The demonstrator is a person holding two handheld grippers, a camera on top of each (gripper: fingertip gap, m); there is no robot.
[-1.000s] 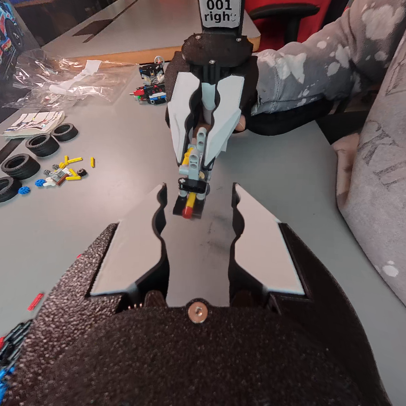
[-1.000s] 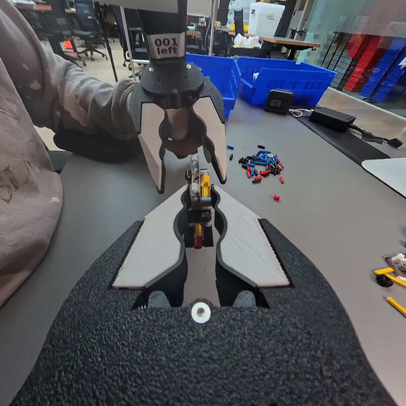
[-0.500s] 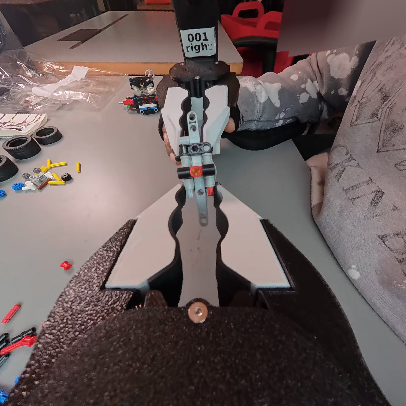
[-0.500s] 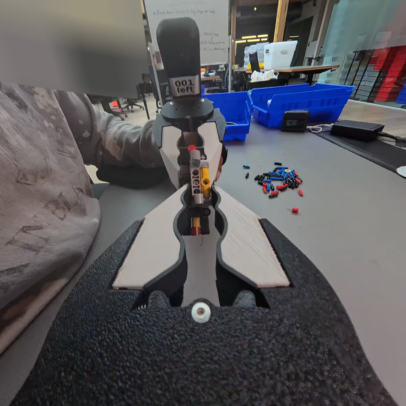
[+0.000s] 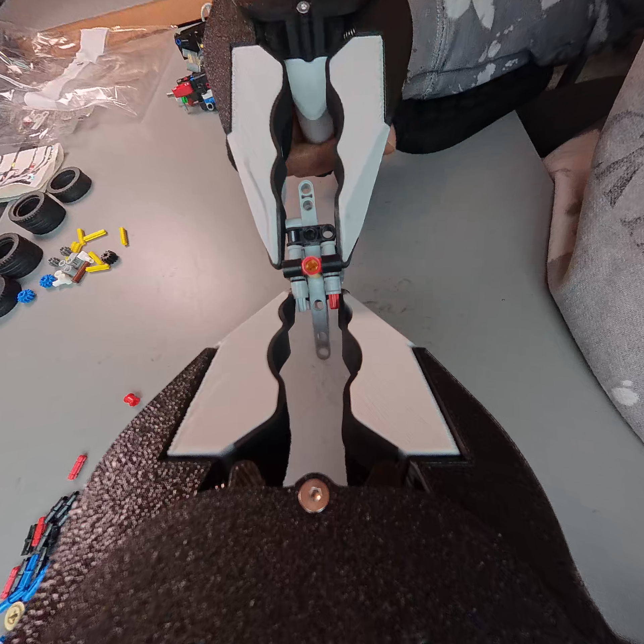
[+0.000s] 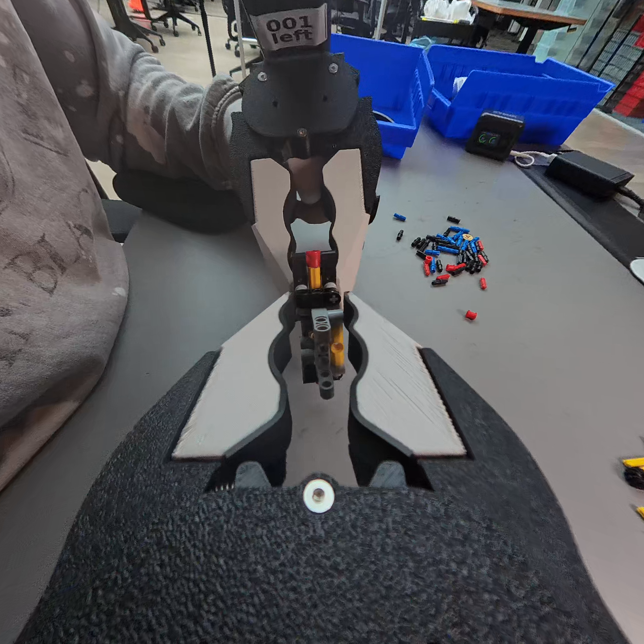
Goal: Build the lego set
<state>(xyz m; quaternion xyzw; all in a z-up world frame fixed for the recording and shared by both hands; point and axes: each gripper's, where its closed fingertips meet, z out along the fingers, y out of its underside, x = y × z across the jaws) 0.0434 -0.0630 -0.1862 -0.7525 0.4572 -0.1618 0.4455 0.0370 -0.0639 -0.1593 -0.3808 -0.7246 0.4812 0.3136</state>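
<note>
1. The left tool (image 5: 315,296) has closed in since a second ago: then its fingers stood spread and short of the assembly (image 5: 312,268), and now their tips pinch its near end, by the black cross-beam and grey pins.
2. The right tool (image 6: 315,296) keeps its pinch on the other end, so the assembly is now held tip to tip between both tools, off the table (image 5: 174,331) and above its near edge.
3. The assembly has also turned: the thin grey beam (image 5: 320,327) now hangs toward the left tool's camera, where before the yellow-and-red axle (image 6: 313,268) pointed that way.
4. This reads as a handover or a re-grip, so that one tool can brace the assembly while the other goes for a part.
5. Outward on the table: a red pin (image 5: 131,399) near the left tool, yellow axles (image 5: 91,251) and tyres (image 5: 36,212) toward the left edge, and a pile of pins (image 6: 451,252) on the other side.
6. Most of the set is still loose, so the build is early.
</note>
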